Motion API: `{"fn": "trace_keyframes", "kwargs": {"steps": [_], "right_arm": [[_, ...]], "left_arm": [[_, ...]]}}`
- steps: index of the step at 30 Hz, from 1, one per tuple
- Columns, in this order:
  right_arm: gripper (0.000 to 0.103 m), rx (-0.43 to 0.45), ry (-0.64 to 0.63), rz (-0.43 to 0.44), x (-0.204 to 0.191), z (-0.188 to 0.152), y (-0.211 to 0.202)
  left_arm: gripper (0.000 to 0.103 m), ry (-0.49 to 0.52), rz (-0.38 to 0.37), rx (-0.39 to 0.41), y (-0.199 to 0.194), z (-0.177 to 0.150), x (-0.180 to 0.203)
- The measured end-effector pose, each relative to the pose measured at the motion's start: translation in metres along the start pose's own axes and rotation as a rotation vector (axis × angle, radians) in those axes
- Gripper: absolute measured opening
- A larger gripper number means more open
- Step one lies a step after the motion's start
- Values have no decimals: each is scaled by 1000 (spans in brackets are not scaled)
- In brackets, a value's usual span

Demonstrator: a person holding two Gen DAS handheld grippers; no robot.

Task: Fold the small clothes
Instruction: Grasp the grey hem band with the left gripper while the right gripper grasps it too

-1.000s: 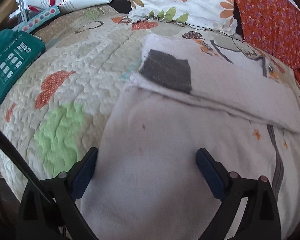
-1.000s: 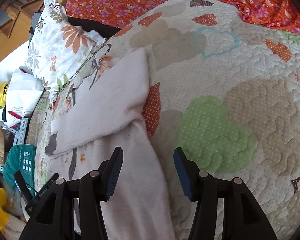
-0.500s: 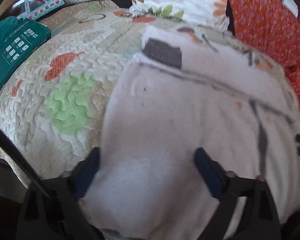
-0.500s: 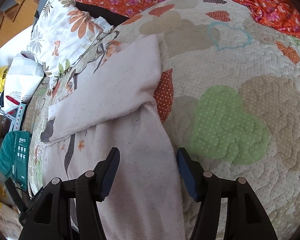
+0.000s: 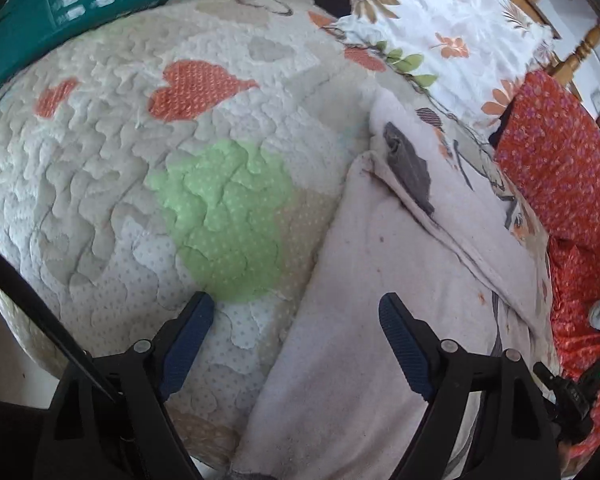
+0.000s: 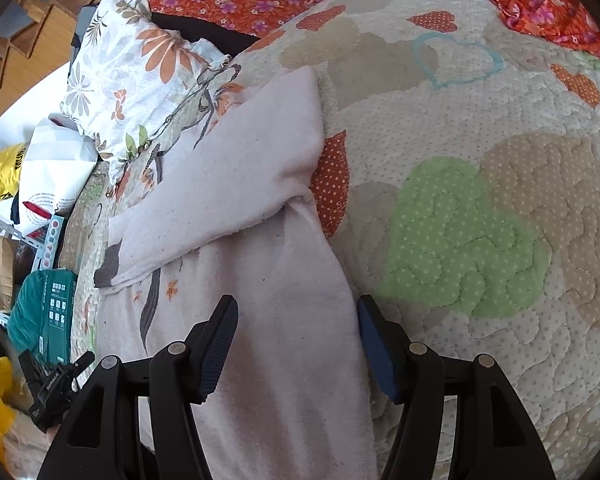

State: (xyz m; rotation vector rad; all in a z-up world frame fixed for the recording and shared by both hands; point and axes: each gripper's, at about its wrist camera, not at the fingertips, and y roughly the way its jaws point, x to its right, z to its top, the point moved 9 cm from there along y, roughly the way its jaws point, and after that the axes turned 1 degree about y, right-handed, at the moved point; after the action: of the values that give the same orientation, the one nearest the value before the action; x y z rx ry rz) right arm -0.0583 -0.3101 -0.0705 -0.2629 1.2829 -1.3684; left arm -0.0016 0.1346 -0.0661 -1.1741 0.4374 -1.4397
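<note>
A small pale pink garment (image 5: 380,300) with a grey patch (image 5: 408,160) lies on the quilted bed cover (image 5: 140,168), its far part folded over. My left gripper (image 5: 296,316) is open over the garment's left edge, holding nothing. In the right wrist view the same garment (image 6: 260,200) lies folded across, with its lower part running toward me. My right gripper (image 6: 296,320) is open, its jaws either side of the garment's right edge, holding nothing.
A floral pillow (image 5: 440,28) and orange flowered cloth (image 5: 560,168) lie beyond the garment. A green box (image 5: 60,12) sits at the bed's left edge. In the right wrist view, bags (image 6: 44,176) and clutter lie left of the bed.
My left gripper has swung left, from fully over the garment to its left edge. My right gripper has moved slightly forward along the garment's right edge. Both stay open.
</note>
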Motion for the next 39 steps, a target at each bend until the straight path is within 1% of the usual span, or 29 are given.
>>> {"fn": "trace_keyframes", "kwargs": {"steps": [4, 5, 6, 7, 9, 10, 11, 12, 13, 15, 18, 19, 22, 23, 25, 27, 31, 36, 38, 39], "right_arm": [[66, -1, 12, 15, -2, -3, 0], [66, -1, 37, 27, 1, -2, -3], [66, 19, 87, 40, 6, -2, -8], [66, 58, 143, 44, 15, -3, -15], [66, 105, 215, 20, 38, 11, -30], [66, 103, 233, 9, 47, 13, -32], [66, 82, 257, 7, 55, 11, -31], [66, 61, 282, 35, 59, 6, -29], [66, 64, 293, 61, 58, 2, -30], [67, 45, 272, 82, 52, -8, -31], [67, 47, 241, 80, 48, -25, -35], [67, 35, 254, 117, 45, -32, -36], [67, -50, 330, 286, 38, -57, -25], [67, -52, 340, 307, 36, -61, -24], [67, -67, 345, 343, 32, -73, -25], [67, -79, 340, 363, 26, -82, -25], [67, -107, 332, 388, 18, -99, -24], [67, -130, 296, 377, 10, -123, -26], [66, -147, 300, 382, 7, -133, -23], [65, -143, 303, 380, 7, -138, -24]], "left_arm": [[84, 7, -71, -27, 1, -7, 8], [84, 11, -84, -36, 1, -10, 11], [84, 15, -96, -45, 0, -14, 13], [84, 17, -102, -48, 0, -17, 13], [84, 26, -111, -55, -1, -23, 15], [84, 32, -117, -60, -2, -26, 16], [84, 40, -124, -70, -2, -30, 18], [84, 47, -130, -81, -2, -33, 20], [83, 53, -138, -93, -2, -38, 22], [84, 54, -157, -114, -2, -47, 23], [83, 24, -204, -145, -4, -58, 22], [83, 6, -224, -156, -5, -62, 21], [78, -26, -247, -171, -7, -72, 16], [77, -30, -250, -174, -8, -75, 15], [71, -36, -256, -193, -9, -84, 13], [68, -55, -269, -234, -5, -96, 11], [67, -81, -280, -286, -1, -118, 7], [64, -53, -257, -306, 1, -132, 9], [57, -45, -242, -306, 1, -137, 8], [51, -42, -234, -304, 0, -138, 7]]}}
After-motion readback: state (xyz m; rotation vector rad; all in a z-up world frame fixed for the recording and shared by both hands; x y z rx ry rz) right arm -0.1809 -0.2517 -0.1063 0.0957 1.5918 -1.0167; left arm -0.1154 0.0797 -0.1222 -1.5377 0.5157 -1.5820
